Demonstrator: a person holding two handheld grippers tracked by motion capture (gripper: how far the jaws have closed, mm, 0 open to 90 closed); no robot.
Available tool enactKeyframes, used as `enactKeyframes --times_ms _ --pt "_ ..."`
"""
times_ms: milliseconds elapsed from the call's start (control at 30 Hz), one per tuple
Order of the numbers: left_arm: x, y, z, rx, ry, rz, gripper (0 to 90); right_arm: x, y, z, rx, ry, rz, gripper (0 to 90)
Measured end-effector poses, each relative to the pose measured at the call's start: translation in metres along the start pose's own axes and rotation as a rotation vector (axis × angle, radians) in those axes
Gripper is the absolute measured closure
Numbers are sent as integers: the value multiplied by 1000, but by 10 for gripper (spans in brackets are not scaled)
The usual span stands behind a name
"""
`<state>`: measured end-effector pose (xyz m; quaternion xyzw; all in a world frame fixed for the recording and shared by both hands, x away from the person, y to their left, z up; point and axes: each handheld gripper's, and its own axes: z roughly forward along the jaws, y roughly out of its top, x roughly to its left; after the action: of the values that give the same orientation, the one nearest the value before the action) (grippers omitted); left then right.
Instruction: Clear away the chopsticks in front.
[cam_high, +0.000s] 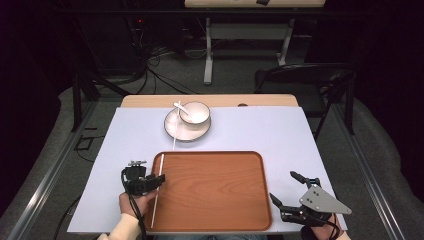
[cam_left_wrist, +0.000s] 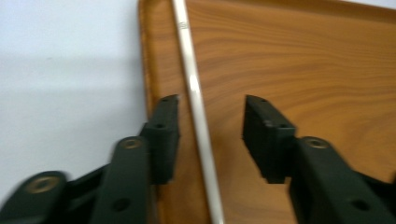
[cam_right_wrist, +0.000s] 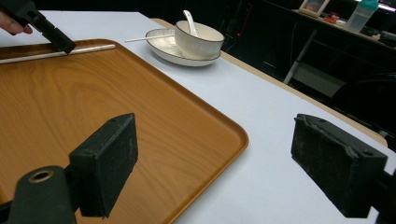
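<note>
Partly cut off: white chopstick (cam_left_wrist: 198, 116) between parted left tool (cam_left_wrist: 210, 121) pads

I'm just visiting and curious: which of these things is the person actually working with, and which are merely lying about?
In the job:
- white chopstick, lying inside the wooden tray's left edge, between the left tool's open jaws
- wooden tray

Lying about:
- bowl with spoon, on a plate
- second chopstick by the plate
- right tool, open, idle beside the tray
- folding chair behind the table

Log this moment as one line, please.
left gripper: open, chopstick lies between jaws on tray left edge | right gripper: open, nothing in it, at tray's right corner | bowl: on plate, spoon inside
</note>
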<state>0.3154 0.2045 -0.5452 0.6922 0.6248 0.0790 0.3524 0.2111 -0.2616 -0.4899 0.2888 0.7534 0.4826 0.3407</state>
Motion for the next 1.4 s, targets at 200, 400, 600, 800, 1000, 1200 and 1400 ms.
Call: enactKeyframes --times_ms 200,400,600,800,1000,1200,1400 --pt "-2 7 -8 -32 -13 72 266 -1 -1 2 12 13 -5 141" --pt "0 20 -15 -61 -18 121 161 -1 -1 2 12 12 -3 141" --pt "3 39 -12 -52 -20 151 134 -1 -1 3 16 14 -5 142" --pt "6 64 -5 -49 -6 176 70 0 -1 3 21 14 -6 142" --pt "7 92 7 -29 4 187 35 0 -1 4 20 15 -11 142" --pt "0 117 18 -35 12 210 22 0 -1 3 22 17 -10 142" --pt "-2 143 27 -36 14 230 30 0 -2 3 22 17 -9 142"
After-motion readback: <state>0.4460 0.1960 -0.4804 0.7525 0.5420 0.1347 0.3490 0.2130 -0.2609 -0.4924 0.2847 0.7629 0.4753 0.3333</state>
